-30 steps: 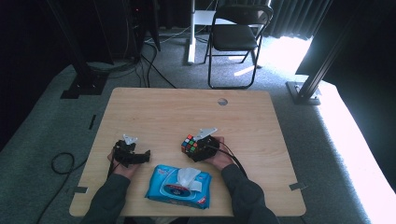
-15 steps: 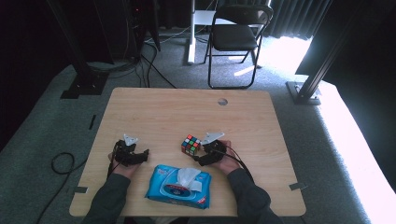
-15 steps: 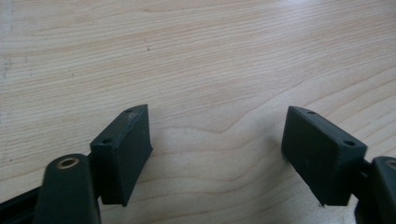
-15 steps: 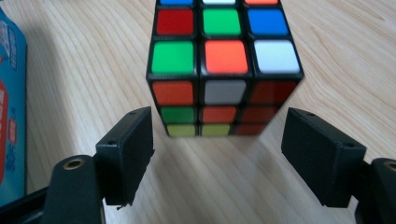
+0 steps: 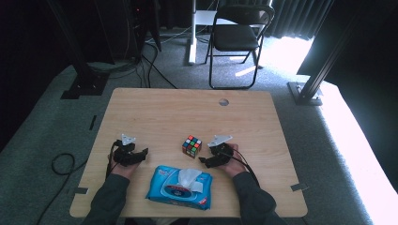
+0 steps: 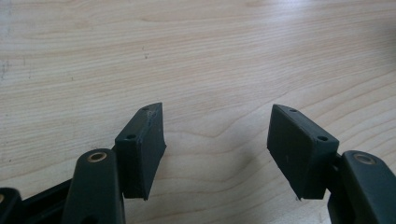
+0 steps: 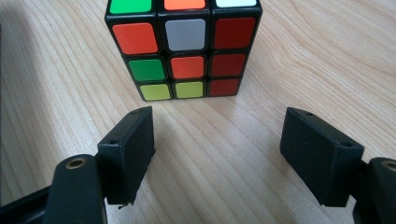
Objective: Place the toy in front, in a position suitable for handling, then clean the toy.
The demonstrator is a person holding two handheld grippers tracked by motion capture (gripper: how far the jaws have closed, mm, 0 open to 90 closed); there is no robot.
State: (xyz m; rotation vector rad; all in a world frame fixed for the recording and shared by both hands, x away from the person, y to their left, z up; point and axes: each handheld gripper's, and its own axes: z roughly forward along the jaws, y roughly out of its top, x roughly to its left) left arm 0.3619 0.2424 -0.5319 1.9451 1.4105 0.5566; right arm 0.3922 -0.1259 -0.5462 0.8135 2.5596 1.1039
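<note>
We see the Rubik's cube (image 5: 192,146) standing on the wooden worktop (image 5: 178,112), a little below the centre of the high view and just left of the right claw (image 5: 205,161). In the right gripper view the cube (image 7: 183,46) fills the top centre of the frame, its near face showing orange, grey-white, red, green and yellow stickers, while the right claw (image 7: 217,158) lies just short of it with its jaws spread wide and only bare wood between them (no contact with the cube).

The left claw (image 5: 143,153) lies at the lower left of the high view, well apart from the cube. In the left gripper view the left claw (image 6: 217,151) has its jaws parted over bare wood grain; they have just been closing, and nothing sits between them.

Between the person's two forearms, at the bottom centre of the high view, lies a blue pack of wet wipes (image 5: 179,186) with a white wipe poking up from its lid. Beyond the worktop, at the top of the frame, a black folding chair (image 5: 237,35) stands on the grey carpet.
</note>
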